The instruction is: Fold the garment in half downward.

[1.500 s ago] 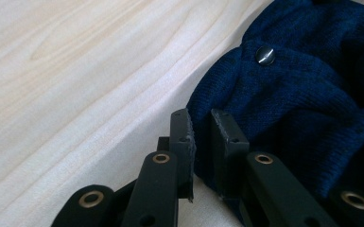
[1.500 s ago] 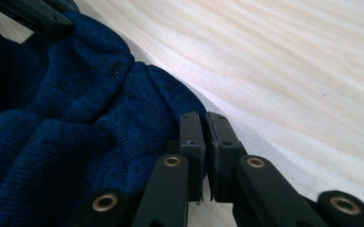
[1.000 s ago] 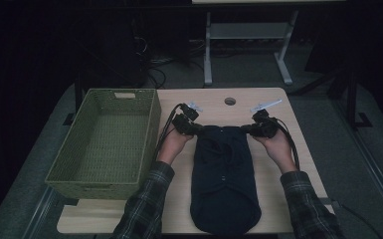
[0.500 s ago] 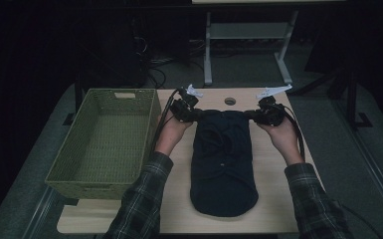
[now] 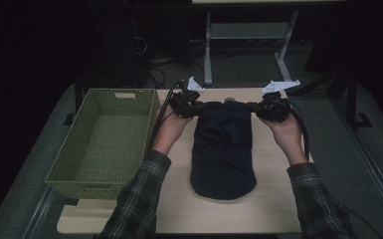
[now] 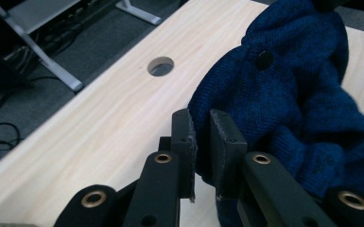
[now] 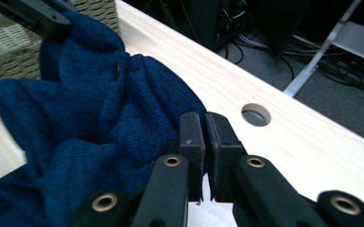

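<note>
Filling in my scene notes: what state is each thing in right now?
Sweater: dark blue knit, folded, far edge lifted off the table, near end resting on it.
Left tool: shut on the sweater's far left corner.
Right tool: shut on the sweater's far right corner.
Basket: green, woven, upright, empty, left of the sweater.
Table: light wood, with a round hole near its far edge.
</note>
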A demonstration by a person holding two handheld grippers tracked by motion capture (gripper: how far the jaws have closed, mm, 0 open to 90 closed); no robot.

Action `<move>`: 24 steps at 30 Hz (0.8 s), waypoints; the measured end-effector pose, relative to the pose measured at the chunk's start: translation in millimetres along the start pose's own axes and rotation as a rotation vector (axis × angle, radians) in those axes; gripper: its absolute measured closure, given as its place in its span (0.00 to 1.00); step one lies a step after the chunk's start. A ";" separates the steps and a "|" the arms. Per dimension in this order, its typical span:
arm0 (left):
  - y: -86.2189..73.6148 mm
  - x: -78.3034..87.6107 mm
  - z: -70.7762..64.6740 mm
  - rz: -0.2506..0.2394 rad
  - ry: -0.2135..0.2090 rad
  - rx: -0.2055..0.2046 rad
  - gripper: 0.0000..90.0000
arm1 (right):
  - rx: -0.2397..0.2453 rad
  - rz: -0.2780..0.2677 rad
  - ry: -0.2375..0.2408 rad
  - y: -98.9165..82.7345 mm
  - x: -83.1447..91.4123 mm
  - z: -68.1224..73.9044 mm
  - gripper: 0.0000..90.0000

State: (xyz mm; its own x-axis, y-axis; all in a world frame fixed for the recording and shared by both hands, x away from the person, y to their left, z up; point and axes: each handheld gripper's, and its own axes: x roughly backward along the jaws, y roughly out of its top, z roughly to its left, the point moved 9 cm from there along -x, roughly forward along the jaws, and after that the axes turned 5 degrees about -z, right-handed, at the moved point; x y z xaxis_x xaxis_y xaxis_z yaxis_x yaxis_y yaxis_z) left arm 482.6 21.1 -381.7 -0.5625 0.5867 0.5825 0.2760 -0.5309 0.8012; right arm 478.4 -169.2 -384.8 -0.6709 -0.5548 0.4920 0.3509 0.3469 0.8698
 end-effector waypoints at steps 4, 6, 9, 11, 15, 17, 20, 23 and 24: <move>-12.4 0.6 -10.0 -0.001 -0.014 0.003 0.90 | 0.014 -0.019 0.003 -12.0 5.1 12.9 0.95; -18.5 2.1 -15.6 0.002 -0.019 -0.010 0.90 | 0.025 -0.023 0.004 -17.2 7.4 17.4 0.95; -24.6 5.3 -22.8 -0.011 -0.028 -0.011 0.90 | 0.031 -0.027 0.007 -26.7 10.7 24.6 0.95; -28.9 7.1 -27.7 -0.010 -0.029 -0.023 0.90 | 0.036 -0.032 0.012 -32.8 12.8 29.0 0.95; -35.5 11.9 -36.3 -0.012 -0.046 -0.022 0.90 | 0.025 -0.037 0.026 -41.7 16.5 36.5 0.94; -38.2 15.0 -39.6 -0.011 -0.061 -0.023 0.90 | 0.020 -0.040 0.036 -45.5 18.9 40.0 0.94; -41.5 17.4 -45.8 -0.019 -0.086 -0.009 0.90 | 0.016 -0.025 0.056 -53.2 22.4 45.1 0.94; -45.9 18.9 -50.8 -0.011 -0.110 -0.005 0.90 | 0.016 -0.023 0.061 -58.5 24.9 47.3 0.94; -47.1 19.4 -52.5 -0.009 -0.119 0.005 0.90 | 0.015 -0.021 0.068 -60.5 25.5 48.1 0.94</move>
State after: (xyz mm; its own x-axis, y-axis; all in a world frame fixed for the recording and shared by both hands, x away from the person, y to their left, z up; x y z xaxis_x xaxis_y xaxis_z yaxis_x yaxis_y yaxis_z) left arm 417.8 25.4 -415.4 -0.4685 0.6603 0.5869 0.2750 -0.5223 0.8072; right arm 408.6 -168.0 -426.6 -0.6321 -0.6115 0.4760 0.3277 0.3457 0.8793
